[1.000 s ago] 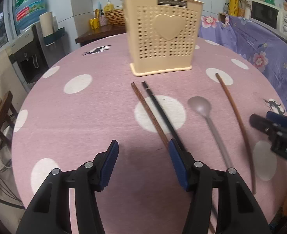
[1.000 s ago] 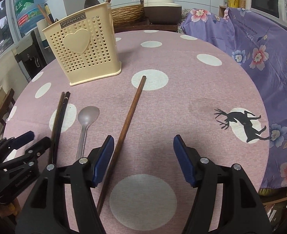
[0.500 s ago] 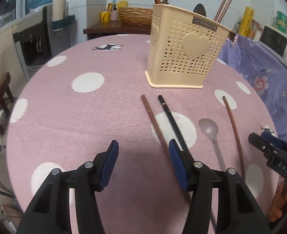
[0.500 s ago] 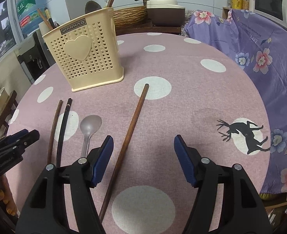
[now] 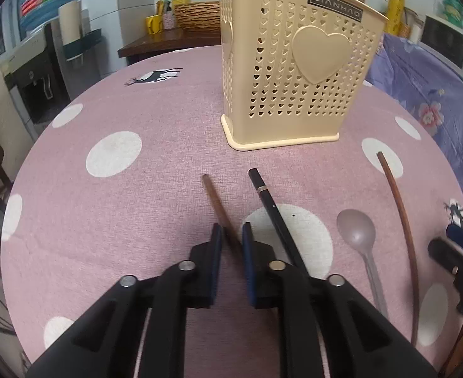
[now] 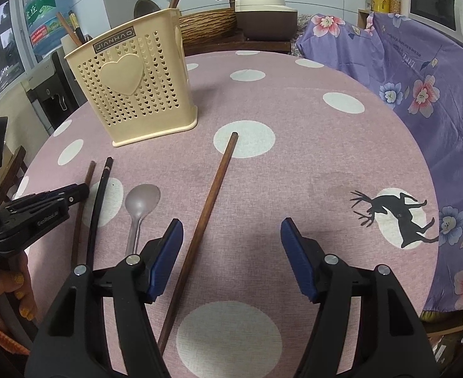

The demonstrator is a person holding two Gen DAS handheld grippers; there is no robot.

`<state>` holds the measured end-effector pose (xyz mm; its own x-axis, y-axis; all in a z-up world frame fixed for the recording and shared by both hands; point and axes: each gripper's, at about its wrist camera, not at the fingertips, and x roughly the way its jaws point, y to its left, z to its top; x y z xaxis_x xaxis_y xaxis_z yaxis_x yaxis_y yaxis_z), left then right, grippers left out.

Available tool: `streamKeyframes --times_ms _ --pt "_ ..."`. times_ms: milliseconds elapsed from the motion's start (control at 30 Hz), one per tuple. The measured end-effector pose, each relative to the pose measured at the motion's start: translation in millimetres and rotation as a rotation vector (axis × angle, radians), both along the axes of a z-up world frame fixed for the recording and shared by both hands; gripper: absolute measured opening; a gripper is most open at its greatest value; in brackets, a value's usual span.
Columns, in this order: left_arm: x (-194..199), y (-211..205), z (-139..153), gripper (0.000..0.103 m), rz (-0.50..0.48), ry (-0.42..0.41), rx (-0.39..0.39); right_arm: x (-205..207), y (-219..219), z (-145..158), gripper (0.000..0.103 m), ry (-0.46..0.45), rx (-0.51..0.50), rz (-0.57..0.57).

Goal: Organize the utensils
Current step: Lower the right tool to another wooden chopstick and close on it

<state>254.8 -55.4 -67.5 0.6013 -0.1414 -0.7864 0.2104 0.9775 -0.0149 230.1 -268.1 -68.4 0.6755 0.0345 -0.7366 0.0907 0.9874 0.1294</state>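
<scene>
A brown chopstick [image 5: 214, 197] lies at frame centre on the pink bench [image 5: 137, 220], the left claw [image 5: 231, 233] clenched around it; the right claw [image 6: 231, 236] hangs released over another. A thin, off-centre pinch could let it swivel before reaching the cream holder [image 5: 294, 63].

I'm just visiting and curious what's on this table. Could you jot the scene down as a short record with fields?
Surface: round table under a pink cloth with white dots
Holder: cream perforated utensil holder, upright, some utensils already inside
Loose utensils: brown chopstick, black chopstick, grey spoon, long brown stick, all lying flat
Left gripper: jaws shut on the brown chopstick
Right gripper: jaws open, holding nothing, above the long brown stick
</scene>
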Motion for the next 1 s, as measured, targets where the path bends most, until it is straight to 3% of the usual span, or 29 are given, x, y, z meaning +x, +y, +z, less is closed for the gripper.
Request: streamKeyframes --times_ms 433,567,867,1000 --pt "8 15 3 0.011 0.001 0.062 -0.059 29 2 5 0.065 0.007 0.001 0.029" --pt "12 15 4 0.030 0.015 0.054 -0.056 48 4 4 0.055 0.020 -0.011 0.021" --pt "24 6 2 0.032 0.026 0.021 0.013 87 18 -11 0.028 0.091 -0.054 0.001" --pt "28 1 2 0.027 0.022 0.007 0.051 98 19 -12 0.020 0.090 -0.074 -0.015"
